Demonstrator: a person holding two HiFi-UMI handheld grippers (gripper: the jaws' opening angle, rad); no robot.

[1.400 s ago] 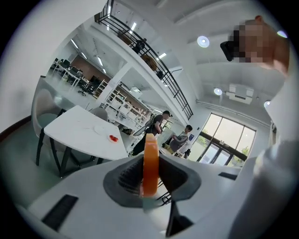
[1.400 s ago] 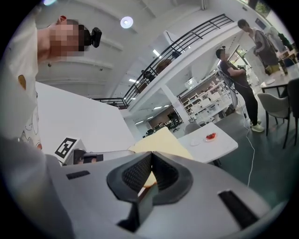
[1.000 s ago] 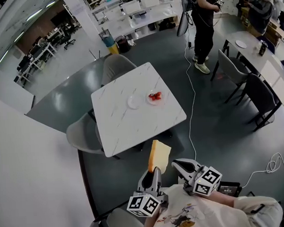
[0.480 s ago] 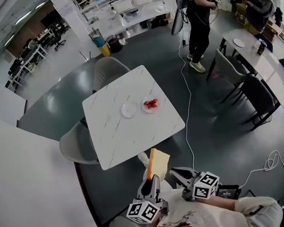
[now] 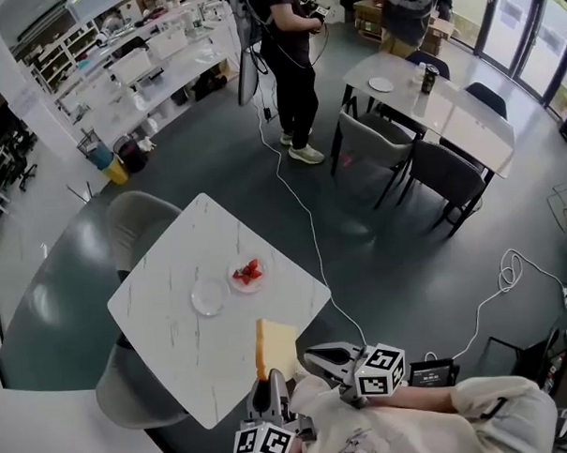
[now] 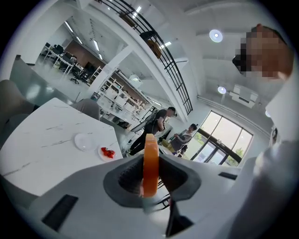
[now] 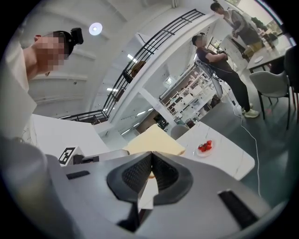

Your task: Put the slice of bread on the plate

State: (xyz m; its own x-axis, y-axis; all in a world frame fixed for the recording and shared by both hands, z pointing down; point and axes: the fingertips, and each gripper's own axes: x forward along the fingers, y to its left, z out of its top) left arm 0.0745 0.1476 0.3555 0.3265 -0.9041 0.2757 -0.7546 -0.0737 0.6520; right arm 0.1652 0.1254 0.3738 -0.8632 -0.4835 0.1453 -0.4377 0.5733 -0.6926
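The slice of bread (image 5: 275,347) stands upright in my left gripper (image 5: 272,383), just over the near edge of the white marble table (image 5: 167,343). In the left gripper view the slice (image 6: 150,161) shows edge-on, with the left gripper (image 6: 150,176) shut on it. An empty clear plate (image 5: 210,296) lies mid-table, and a plate of strawberries (image 5: 248,272) sits beside it. Both plates show again in the left gripper view: the empty plate (image 6: 84,141) and the strawberries (image 6: 108,152). My right gripper (image 5: 314,353) is right of the bread, shut with nothing in it (image 7: 150,175).
Grey chairs (image 5: 138,222) stand at the table's far and near left sides. A white cable (image 5: 307,220) runs over the floor to the right of the table. A standing person (image 5: 290,52) and a second table (image 5: 447,106) with chairs are farther off.
Both grippers and the bread have travelled toward the marble table, which now lies close below them. The slice stays clamped in the left gripper and the right stays shut.
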